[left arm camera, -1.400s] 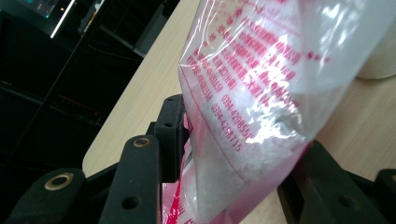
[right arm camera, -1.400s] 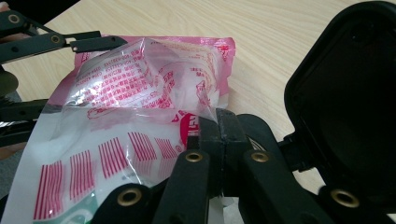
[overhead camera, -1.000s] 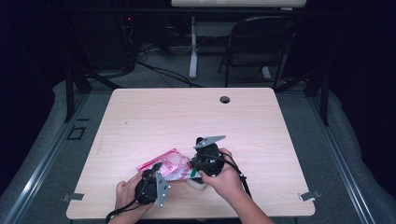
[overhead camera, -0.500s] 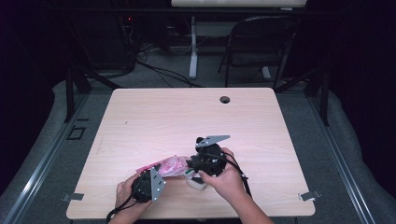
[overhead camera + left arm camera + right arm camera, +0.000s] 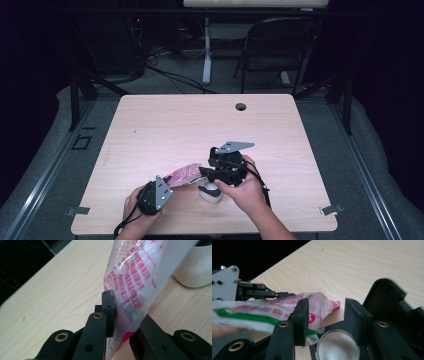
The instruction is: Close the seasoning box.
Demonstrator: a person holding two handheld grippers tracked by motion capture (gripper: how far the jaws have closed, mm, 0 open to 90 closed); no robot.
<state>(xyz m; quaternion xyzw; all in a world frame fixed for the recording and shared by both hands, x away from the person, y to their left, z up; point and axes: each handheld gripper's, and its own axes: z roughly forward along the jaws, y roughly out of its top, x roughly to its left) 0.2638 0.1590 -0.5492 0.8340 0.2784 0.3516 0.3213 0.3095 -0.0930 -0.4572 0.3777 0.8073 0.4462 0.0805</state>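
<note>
Lighting: desk [image 5: 165, 130] evenly bright from overhead, surroundings beyond it near black. Glare patch at desk centre. Soft focus throughout; nearest tongs blurred in gripper views.

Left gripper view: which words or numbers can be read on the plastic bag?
Bag, red Chinese print seen through the film, so possibly mirrored:
"食品有限公司"
"18号"
Other lines: too distorted to read.
Bag in right gripper view: red and green marks, too blurred to read.

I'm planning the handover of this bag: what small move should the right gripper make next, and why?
Probably ease the right gripper back from the plastic bag: its jaws have just been opening and stand apart, while the left gripper pinches the bag's edge.
</note>
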